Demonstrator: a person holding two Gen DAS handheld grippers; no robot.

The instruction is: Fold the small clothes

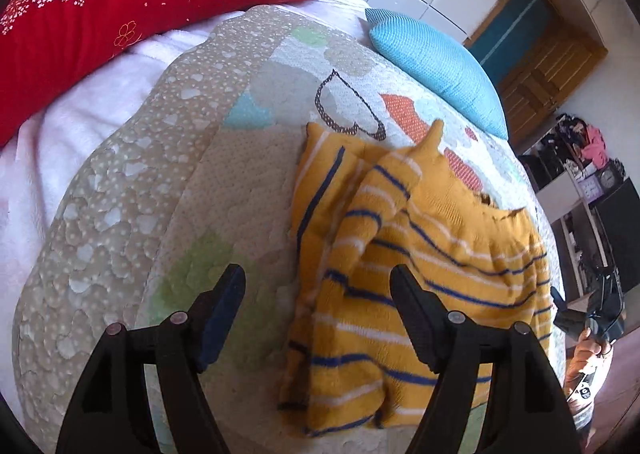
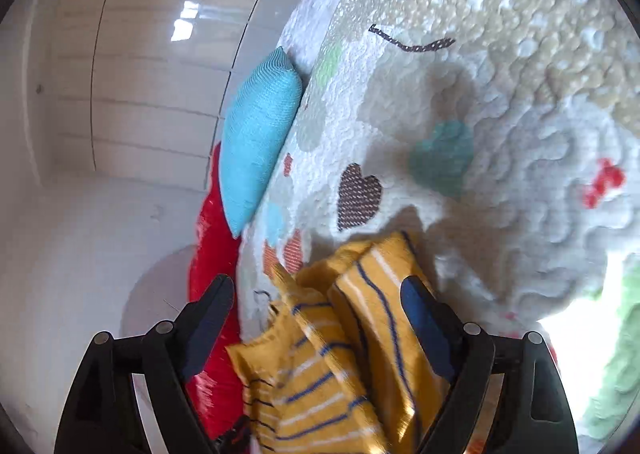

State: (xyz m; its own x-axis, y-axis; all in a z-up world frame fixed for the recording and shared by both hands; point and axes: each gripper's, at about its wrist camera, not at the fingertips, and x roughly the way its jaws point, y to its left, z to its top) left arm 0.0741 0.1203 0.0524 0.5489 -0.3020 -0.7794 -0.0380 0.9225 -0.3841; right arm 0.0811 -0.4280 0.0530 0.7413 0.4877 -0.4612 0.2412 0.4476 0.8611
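Right now I have both grippers spread and holding nothing: the left gripper [image 1: 318,294] hangs above the near edge of the yellow striped sweater [image 1: 404,254], its right finger over the knit and its left finger over bare quilt [image 1: 224,158], with no cloth pinched between them. My right gripper [image 2: 318,302] is just as wide; the sweater [image 2: 344,354] shows between and beneath its fingers in the right wrist view, but the pads do not press on it. The sweater lies on the patterned quilt toward the right side of the bed, near the blue pillow [image 1: 436,66], which sits farther back, and well apart from the red pillow [image 1: 120,2] at the far left. I judge that the fold is partly made: one sleeve is laid across the body, and a side panel seems turned in along the left, so the piece looks narrower than a flat sweater would. It is not finished, though. The layers sit loose and bunched, the hem at the near end is uneven, and the collar end still pokes up at the far side. What remains, as I read it, is to bring the length over on itself and flatten the bundle.
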